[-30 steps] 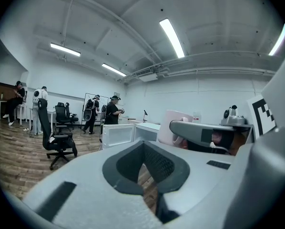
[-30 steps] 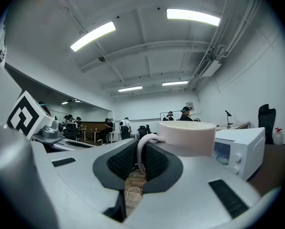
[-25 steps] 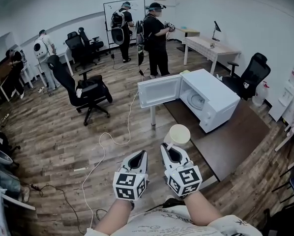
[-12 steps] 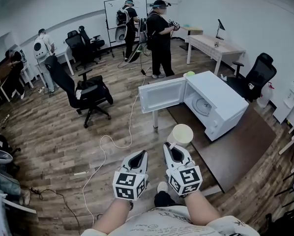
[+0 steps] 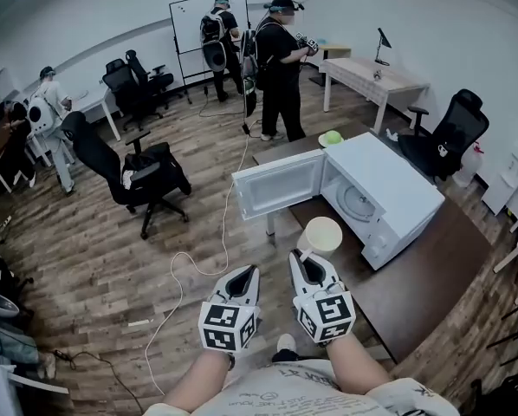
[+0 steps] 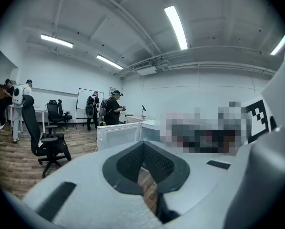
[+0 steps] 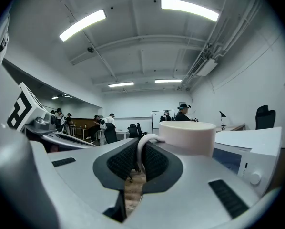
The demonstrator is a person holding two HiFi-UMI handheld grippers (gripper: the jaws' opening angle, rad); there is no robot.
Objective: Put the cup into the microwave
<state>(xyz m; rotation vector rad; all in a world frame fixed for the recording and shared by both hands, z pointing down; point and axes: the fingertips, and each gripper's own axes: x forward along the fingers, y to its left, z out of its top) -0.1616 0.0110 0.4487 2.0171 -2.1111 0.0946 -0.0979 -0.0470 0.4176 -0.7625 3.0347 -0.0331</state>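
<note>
A cream cup (image 5: 320,233) hangs upright in the air, held by its handle in my right gripper (image 5: 305,262), which is shut on it. The right gripper view shows the cup (image 7: 187,137) just past the jaws, its handle pinched between them. The white microwave (image 5: 380,191) stands on a dark brown table (image 5: 424,276), its door (image 5: 278,185) swung open to the left and the turntable visible inside. The cup is just in front of the open cavity, short of it. My left gripper (image 5: 242,276) is shut and empty, beside the right one. The left gripper view shows the microwave door (image 6: 117,135) ahead.
A black office chair (image 5: 138,173) stands on the wood floor to the left, with a white cable (image 5: 194,258) trailing across the floor. Two people (image 5: 276,55) stand behind the microwave near a whiteboard. A green object (image 5: 331,137) lies behind the microwave. Another desk (image 5: 372,78) is at back right.
I have moved closer to the table; the microwave sits nearer and lower in the head view. The cup stays held in the right gripper. The people behind shifted slightly.
</note>
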